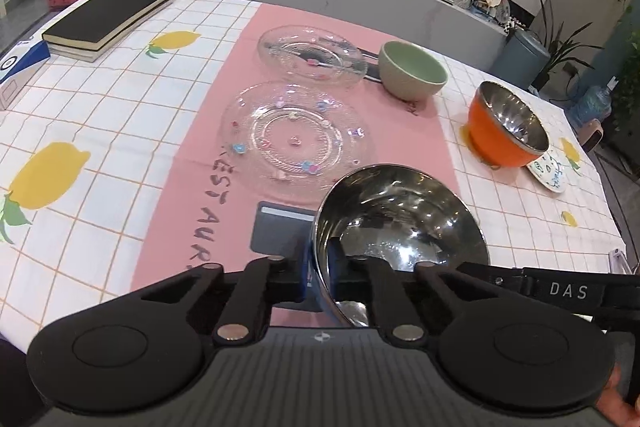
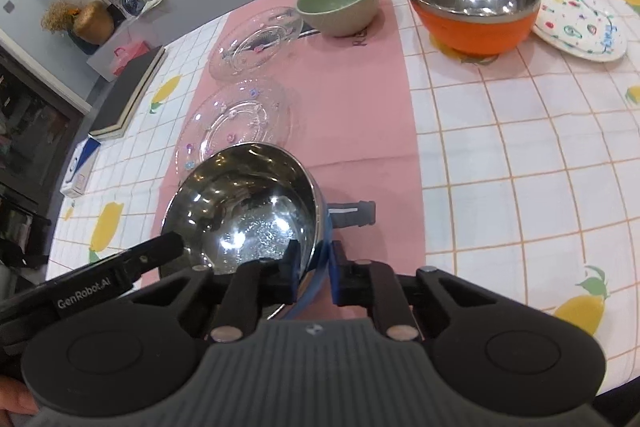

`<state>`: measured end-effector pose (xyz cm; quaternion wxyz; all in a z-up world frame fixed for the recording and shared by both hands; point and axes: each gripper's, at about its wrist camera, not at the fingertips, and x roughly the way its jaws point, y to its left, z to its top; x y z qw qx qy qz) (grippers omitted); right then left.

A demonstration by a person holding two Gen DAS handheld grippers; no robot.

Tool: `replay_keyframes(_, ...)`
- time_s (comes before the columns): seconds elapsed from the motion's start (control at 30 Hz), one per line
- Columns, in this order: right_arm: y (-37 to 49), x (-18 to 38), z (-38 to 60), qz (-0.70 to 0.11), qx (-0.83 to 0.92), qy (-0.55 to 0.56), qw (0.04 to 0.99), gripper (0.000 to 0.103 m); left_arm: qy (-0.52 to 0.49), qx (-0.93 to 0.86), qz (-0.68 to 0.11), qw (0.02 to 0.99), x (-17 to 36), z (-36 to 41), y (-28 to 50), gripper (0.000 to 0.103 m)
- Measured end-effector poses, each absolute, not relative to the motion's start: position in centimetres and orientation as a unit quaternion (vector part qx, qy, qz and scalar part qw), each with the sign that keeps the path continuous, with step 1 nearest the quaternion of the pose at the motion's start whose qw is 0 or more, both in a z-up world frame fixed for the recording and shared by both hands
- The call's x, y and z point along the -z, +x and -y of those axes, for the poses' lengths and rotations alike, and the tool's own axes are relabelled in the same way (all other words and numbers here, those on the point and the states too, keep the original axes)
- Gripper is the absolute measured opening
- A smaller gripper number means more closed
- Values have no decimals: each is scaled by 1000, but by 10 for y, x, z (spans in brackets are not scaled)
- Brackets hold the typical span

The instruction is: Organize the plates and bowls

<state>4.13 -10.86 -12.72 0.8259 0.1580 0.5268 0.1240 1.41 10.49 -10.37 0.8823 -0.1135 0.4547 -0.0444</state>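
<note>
A steel bowl with a blue outer wall [image 1: 400, 219] [image 2: 244, 211] sits low over the pink runner, close to both cameras. My left gripper [image 1: 316, 243] is shut on the bowl's left rim, one finger inside and one outside. My right gripper [image 2: 320, 239] is shut on the opposite rim in the same way. Two clear glass plates [image 1: 296, 139] [image 1: 312, 55] lie just beyond the bowl. Farther back stand a green bowl [image 1: 412, 71] [image 2: 340, 3], an orange bowl with a steel inside [image 1: 506, 127] [image 2: 476, 11] and a painted white plate [image 2: 580, 27].
A black book stack [image 1: 108, 19] and a blue-white box [image 1: 20, 67] lie at the table's far left. The lemon-print tablecloth [image 2: 520, 167] is bare on the right. A grey counter with vases and clutter runs behind the table.
</note>
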Motion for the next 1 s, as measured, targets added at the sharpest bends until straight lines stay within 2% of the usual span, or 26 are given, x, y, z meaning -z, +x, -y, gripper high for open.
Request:
replay_keyframes(0.33,34,120,79,-536,-161,150,815,13,-121,11,-450,885,87,-134,2,8)
replay_keyframes(1.0,41,130,31,-552,-187,135,801,15,-128,-36,-448,884,100,-173,5,8)
